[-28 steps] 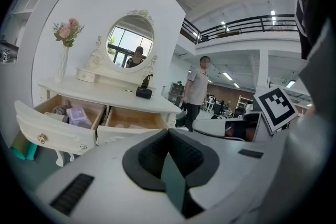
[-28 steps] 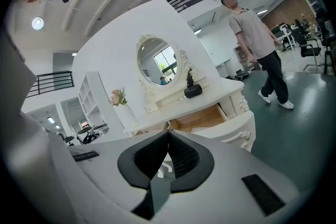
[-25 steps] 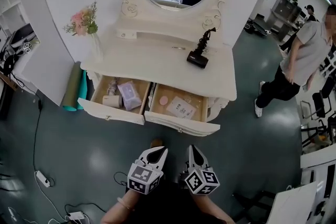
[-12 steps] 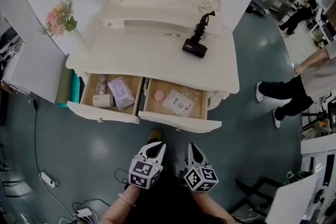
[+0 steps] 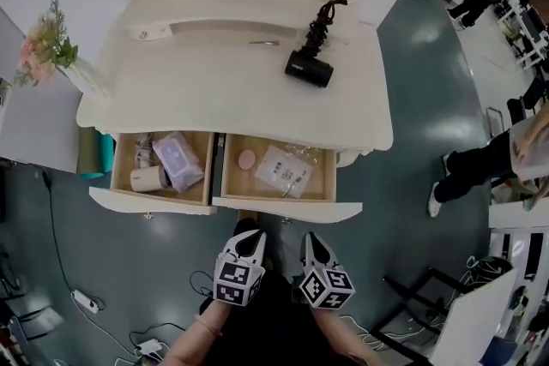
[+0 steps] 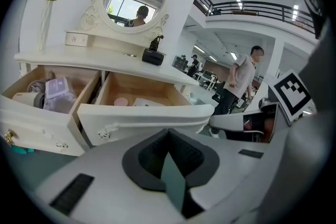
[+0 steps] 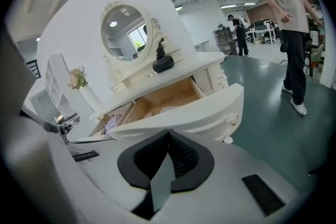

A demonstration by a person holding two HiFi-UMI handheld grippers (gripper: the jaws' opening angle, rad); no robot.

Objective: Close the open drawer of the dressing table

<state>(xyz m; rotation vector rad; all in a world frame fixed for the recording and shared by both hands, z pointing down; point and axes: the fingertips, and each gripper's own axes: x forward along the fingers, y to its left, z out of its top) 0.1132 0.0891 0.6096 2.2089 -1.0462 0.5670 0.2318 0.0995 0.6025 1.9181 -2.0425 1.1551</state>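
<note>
- Both drawers of the dressing table [image 5: 214, 94] stand pulled out: the right drawer [image 5: 287, 208] has its front just ahead of both grippers, and the left drawer [image 5: 150, 203] is ahead and further left
- The left gripper [image 5: 251, 237] and right gripper [image 5: 313, 240] hang near that front, apart from it, jaws pressed together on nothing
- Meet the front near its middle with the closed tips and push straight in, so it does not skew
- The packet [image 5: 283, 171] inside seems to lie low enough to clear

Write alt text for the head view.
Seen from above, a white dressing table has its left drawer and right drawer pulled open, small items inside. The left gripper and right gripper hang side by side short of the right drawer's front, jaws shut, empty.
</note>
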